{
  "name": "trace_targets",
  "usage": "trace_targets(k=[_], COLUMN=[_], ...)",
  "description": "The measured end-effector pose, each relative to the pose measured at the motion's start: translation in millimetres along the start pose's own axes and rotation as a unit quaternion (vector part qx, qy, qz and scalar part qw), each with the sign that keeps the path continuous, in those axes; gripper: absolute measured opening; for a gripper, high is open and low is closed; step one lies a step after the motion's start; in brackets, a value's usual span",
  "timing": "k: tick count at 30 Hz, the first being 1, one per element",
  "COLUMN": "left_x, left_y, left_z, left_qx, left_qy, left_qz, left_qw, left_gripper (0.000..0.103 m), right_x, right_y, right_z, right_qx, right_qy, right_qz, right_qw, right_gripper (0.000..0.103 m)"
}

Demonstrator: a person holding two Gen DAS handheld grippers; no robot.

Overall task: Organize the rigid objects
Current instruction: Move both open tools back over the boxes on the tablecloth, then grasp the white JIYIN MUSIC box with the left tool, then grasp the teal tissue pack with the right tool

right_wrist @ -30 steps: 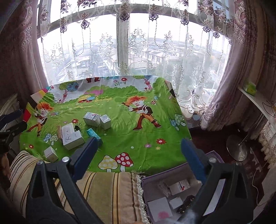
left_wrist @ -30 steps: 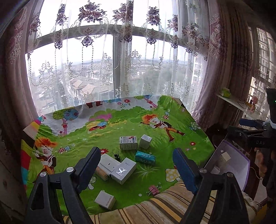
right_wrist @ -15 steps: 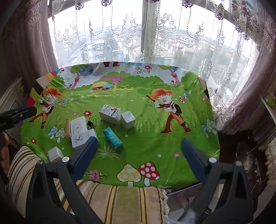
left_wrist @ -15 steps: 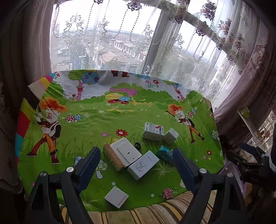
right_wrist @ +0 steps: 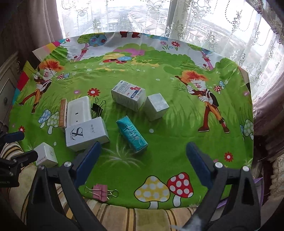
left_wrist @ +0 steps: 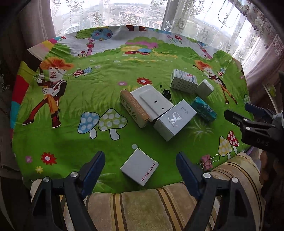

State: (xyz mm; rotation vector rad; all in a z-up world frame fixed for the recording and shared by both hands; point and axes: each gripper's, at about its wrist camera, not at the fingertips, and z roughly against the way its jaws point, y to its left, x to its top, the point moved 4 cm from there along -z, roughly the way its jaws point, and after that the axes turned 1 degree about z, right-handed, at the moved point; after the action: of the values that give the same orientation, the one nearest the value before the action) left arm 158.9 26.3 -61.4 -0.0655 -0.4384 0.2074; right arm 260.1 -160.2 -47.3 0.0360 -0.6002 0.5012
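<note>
Tilting down since a second ago, both views lose the purple bin; left gripper (left_wrist: 140, 166), jaws just narrowing yet wide, straddles the small white box (left_wrist: 139, 166) untouched, right gripper (right_wrist: 142, 156) agape, empty, over green cartoon cloth (right_wrist: 177, 124) by curtained window (right_wrist: 142, 16)

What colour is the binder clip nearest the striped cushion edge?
Pink, with silver wire handles; the binder clip shows best in the right wrist view.

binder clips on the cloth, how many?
2. A black binder clip stands beside the white device; a pink binder clip lies at the near edge. Others may hide behind boxes.
</note>
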Motion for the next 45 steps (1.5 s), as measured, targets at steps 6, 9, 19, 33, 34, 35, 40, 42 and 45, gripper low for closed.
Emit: trace_targets(k=[6, 9, 19, 33, 34, 35, 40, 42, 45], left_x=[-8.2, -10.7, -19.0, -17.3, -17.1, -16.8, -14.1, -13.9, -18.2], left_y=[-16.0, -19.6, -22.6, -52.8, -52.3, -51.0, -35.1, -28.1, -16.9], left_z=[-14.1, -21.0, -38.2, -19.3, -17.9, -16.4, -3.8, 2.4, 19.3], left_qx=[0.033, 0.044, 0.044, -0.038, -0.044, -0.051, -0.066, -0.062, -0.064], left_qy=[0.028, 0.042, 0.076, 0.025, 0.022, 0.019, -0.010, -0.025, -0.050], left_qz=[-0.060, -0.079, -0.094, -0.104, -0.101, -0.094, -0.049, -0.024, 0.024], left_qw=[0.9973, 0.9950, 0.9917, 0.9935, 0.9937, 0.9941, 0.9966, 0.9975, 0.9964], left_gripper=[0.081, 0.079, 0.050, 0.048, 0.048, 0.048, 0.048, 0.048, 0.048], right_x=[-10.8, -9.5, -4.4, -2.6, -3.3, -4.1, -10.7, -14.0, -22.2], right_y=[-2.3, 0.0, 13.7, 30.2, 31.6, 32.2, 32.3, 31.0, 28.7], right_z=[-25.6, -34.2, -59.7, -89.7, -88.5, -87.1, -65.6, -47.9, -17.2], right_qx=[0.009, 0.010, 0.022, 0.061, 0.067, 0.066, 0.072, 0.071, 0.078], right_qy=[0.035, 0.044, 0.069, 0.090, 0.089, 0.089, 0.071, 0.056, 0.034], right_qz=[0.005, 0.016, 0.050, 0.056, 0.057, 0.058, 0.053, 0.043, 0.022], right_qw=[0.999, 0.999, 0.996, 0.992, 0.992, 0.992, 0.993, 0.995, 0.996], right_gripper=[0.097, 0.097, 0.091, 0.038, 0.033, 0.033, 0.032, 0.032, 0.032])
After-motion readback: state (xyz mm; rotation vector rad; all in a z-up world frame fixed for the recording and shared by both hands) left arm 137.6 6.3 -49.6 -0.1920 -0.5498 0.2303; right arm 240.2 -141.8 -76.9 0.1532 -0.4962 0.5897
